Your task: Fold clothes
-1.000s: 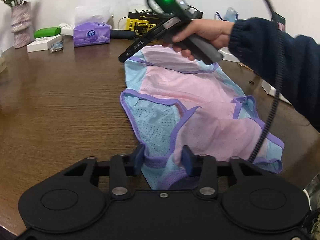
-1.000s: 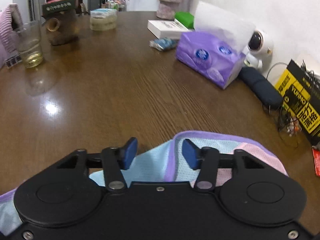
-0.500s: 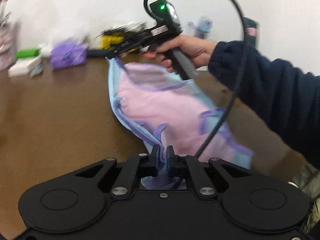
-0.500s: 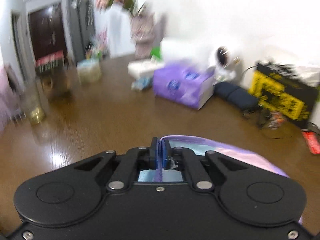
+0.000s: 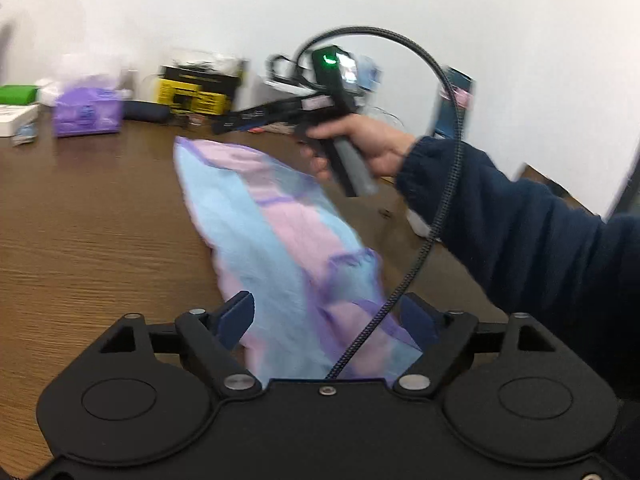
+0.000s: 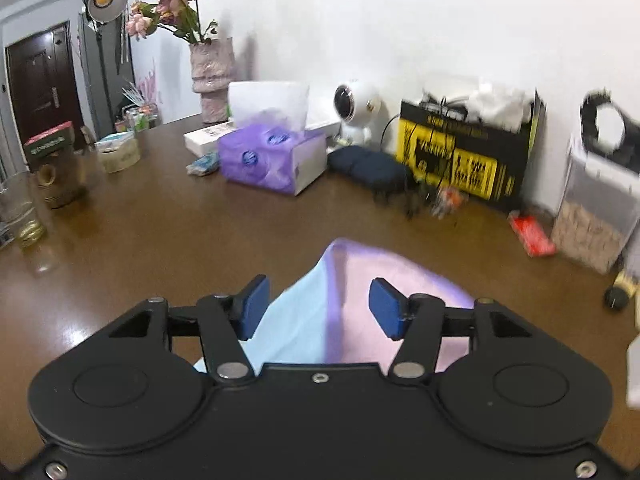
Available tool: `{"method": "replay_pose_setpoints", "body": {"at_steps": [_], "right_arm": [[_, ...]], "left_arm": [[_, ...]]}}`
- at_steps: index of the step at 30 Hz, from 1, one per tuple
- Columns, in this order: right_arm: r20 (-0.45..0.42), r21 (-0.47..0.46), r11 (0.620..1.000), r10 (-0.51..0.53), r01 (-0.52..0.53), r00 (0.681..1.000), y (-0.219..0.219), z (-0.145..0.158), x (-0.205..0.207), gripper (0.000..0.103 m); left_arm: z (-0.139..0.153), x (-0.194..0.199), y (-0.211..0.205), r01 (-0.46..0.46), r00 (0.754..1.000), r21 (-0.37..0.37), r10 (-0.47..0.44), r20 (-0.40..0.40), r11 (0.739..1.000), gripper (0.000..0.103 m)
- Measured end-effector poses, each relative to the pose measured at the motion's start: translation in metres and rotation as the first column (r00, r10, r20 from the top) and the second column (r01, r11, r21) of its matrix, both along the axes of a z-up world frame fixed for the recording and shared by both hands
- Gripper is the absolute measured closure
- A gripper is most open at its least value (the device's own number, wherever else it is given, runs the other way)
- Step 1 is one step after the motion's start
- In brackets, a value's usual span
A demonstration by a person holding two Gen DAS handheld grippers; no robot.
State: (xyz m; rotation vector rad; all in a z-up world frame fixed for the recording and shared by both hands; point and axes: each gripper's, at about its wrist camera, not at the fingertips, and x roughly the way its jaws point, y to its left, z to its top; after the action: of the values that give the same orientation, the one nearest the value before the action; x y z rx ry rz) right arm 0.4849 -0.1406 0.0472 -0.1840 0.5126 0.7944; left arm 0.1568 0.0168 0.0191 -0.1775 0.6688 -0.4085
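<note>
1. The left wrist view alone shows the whole garment [image 5: 280, 240]: a pink and light-blue piece with purple trim, lying lengthwise on the brown tabletop [image 5: 92, 232], from the near edge toward the far clutter.
2. That view also shows the right hand [image 5: 360, 148] holding the right hand-held gripper [image 5: 224, 124] above the garment's far end, apart from the cloth.
3. The left hand-held gripper [image 5: 326, 318] has its jaws wide, with the garment's near end between them and unpinched.
4. The right wrist view shows its own blue pads [image 6: 256, 306] spread wide over the garment's far corner [image 6: 352, 292].
5. Bare wood lies left of the garment; a purple tissue box [image 6: 272, 156] and a yellow-black box [image 6: 460, 156] line the far wall.
</note>
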Motion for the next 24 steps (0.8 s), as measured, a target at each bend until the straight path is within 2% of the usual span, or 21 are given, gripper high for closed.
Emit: {"method": "replay_pose_setpoints", "body": {"at_steps": [2,4,7,8,9,10,11,12,13,15,21,24], "right_arm": [[-0.016,-0.013,1.0,-0.003,0.003,1.0,0.012,0.0,0.014,0.041],[-0.048,-0.021,1.0,-0.004,0.003,0.999,0.023,-0.006,0.03,0.041],[-0.105,-0.049,0.999,-0.012,0.007,0.994,0.04,-0.02,0.051,0.042],[-0.126,-0.062,0.998,-0.019,0.011,0.992,0.046,-0.025,0.057,0.044],[-0.147,-0.078,0.997,-0.028,0.017,0.989,0.052,-0.029,0.061,0.055],[-0.159,-0.086,0.996,-0.031,0.018,0.987,0.056,-0.032,0.064,0.063],[-0.164,-0.09,0.996,-0.024,0.009,0.986,0.058,-0.034,0.064,0.065],[-0.17,-0.097,0.995,-0.012,-0.005,0.985,0.062,-0.037,0.065,0.072],[-0.168,-0.105,0.994,-0.012,-0.006,0.986,0.066,-0.039,0.067,0.086],[-0.153,-0.116,0.993,-0.028,0.01,0.988,0.07,-0.04,0.069,0.099],[-0.06,-0.046,0.986,-0.163,0.16,0.985,0.073,-0.036,0.089,0.099],[-0.051,-0.051,0.982,-0.185,0.182,0.981,0.074,-0.036,0.1,0.099]], "left_arm": [[-0.013,0.013,0.001,-0.031,0.997,0.034,0.033,-0.063,0.999,0.026],[-0.023,0.021,0.0,-0.007,0.994,0.041,0.011,-0.105,0.999,0.028],[-0.031,0.028,-0.002,0.046,0.988,0.041,-0.039,-0.149,0.998,0.043],[-0.032,0.028,-0.002,0.057,0.986,0.039,-0.05,-0.161,0.998,0.065],[-0.034,0.028,-0.002,0.063,0.982,0.026,-0.058,-0.177,0.998,0.081],[-0.035,0.029,-0.001,0.071,0.978,0.007,-0.068,-0.199,0.997,0.081],[-0.036,0.029,-0.001,0.077,0.975,-0.001,-0.076,-0.208,0.997,0.082],[-0.037,0.028,-0.002,0.087,0.975,0.004,-0.084,-0.207,0.996,0.084],[-0.037,0.028,-0.003,0.093,0.974,0.012,-0.088,-0.207,0.996,0.085],[-0.039,0.027,-0.005,0.092,0.974,0.029,-0.084,-0.209,0.995,0.09],[-0.038,0.036,0.009,0.031,0.978,0.027,-0.025,-0.207,0.999,0.091],[-0.04,0.039,0.015,0.006,0.979,0.025,-0.001,-0.206,1.0,0.092]]}}
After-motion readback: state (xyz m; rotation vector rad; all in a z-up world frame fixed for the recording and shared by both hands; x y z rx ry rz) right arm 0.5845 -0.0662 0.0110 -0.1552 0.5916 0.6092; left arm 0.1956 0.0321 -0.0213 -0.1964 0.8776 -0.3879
